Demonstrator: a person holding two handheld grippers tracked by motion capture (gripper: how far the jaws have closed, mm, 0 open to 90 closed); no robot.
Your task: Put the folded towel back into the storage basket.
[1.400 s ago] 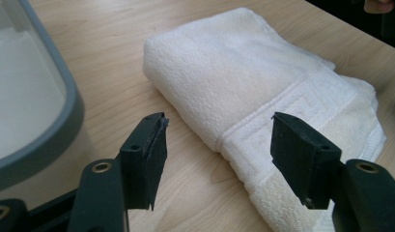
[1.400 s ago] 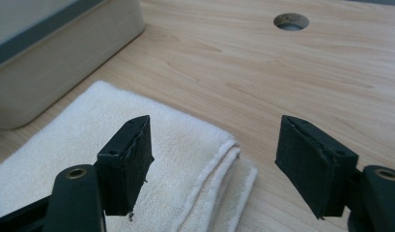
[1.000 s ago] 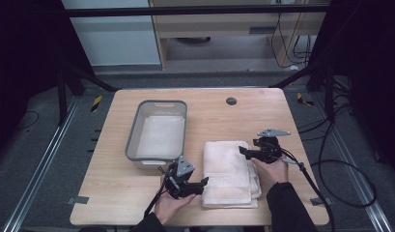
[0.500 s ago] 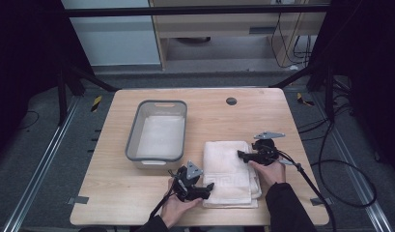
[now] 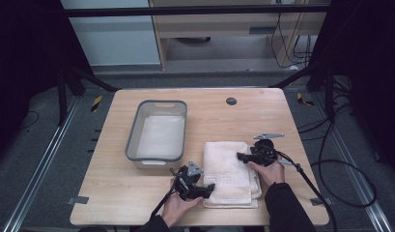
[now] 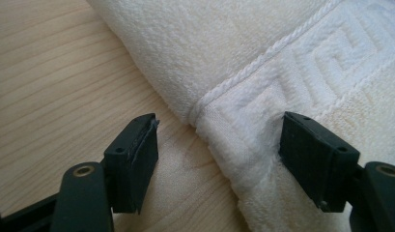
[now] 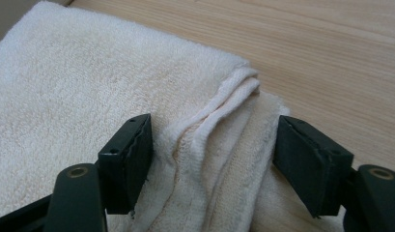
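My left gripper (image 5: 208, 187) has its fingers (image 6: 134, 159) spread wide around the near left corner of the folded white towel (image 5: 231, 171). One finger rests on bare wood and the other lies against the patterned border band, so the hem sits between them but nothing is pinched. My right gripper (image 5: 242, 156) sits at the towel's far right side. Its fingers (image 7: 130, 157) have just been closing, yet they stand apart and straddle the bunched stack of edges without pressing on it. The cloth ridge between them is loose and wrinkled.

The towel lies flat on the wooden counter (image 5: 118, 193), near the front edge and right of centre, folded in several layers with a key-pattern band along the near end. Just to its left, close to my left hand, stands a grey plastic tub (image 5: 159, 129) with another pale cloth lying in its bottom. It is near the left gripper but not touching it. Farther back a small dark round cap (image 5: 231, 101) sits in the counter, well apart from everything.
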